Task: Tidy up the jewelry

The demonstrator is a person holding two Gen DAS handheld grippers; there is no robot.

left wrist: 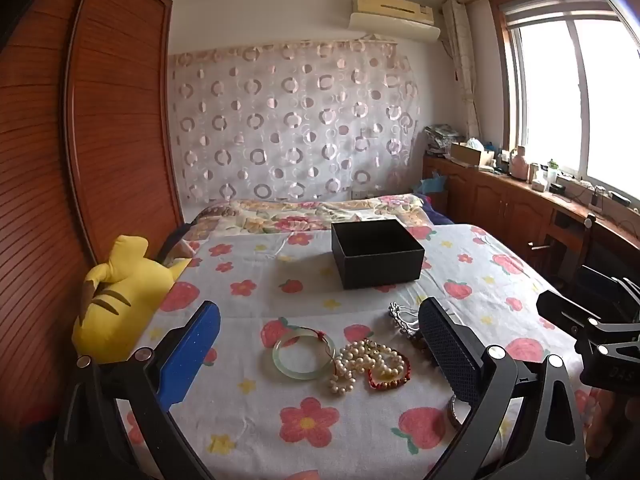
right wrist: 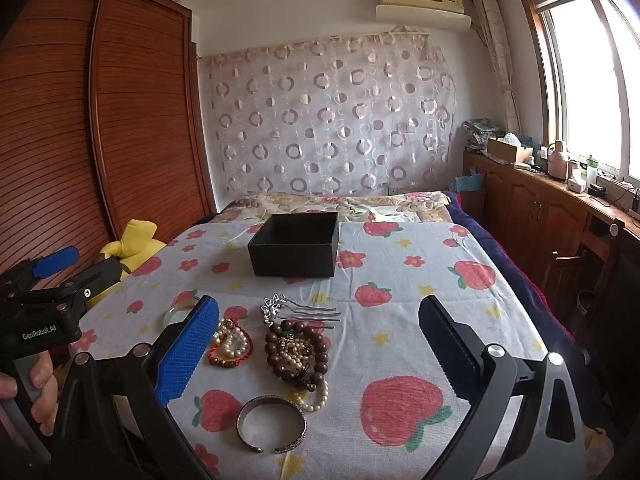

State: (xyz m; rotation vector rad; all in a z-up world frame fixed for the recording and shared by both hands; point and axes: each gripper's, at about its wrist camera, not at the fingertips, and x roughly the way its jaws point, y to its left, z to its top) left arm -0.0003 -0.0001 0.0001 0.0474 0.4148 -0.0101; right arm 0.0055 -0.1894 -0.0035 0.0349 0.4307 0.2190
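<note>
Right wrist view: we are holding both grippers [right wrist: 320, 344] [left wrist: 320, 344] wide; the hairpin [right wrist: 296, 312] is lying crosswise, prongs pointing right, before the black box [right wrist: 294, 258].

The right claw's blue finger [right wrist: 186, 350] partly covered the jade bangle [right wrist: 180, 308]. In the left view, the black finger [left wrist: 450, 354] hid most of the silver cuff [left wrist: 454, 414].

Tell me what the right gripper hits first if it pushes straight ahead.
Judging roughly, since depth is unclear: the right gripper, jaws open and empty, points at the brown bead bracelet pile, so it would likely meet that first; the black box lies farther beyond.
</note>
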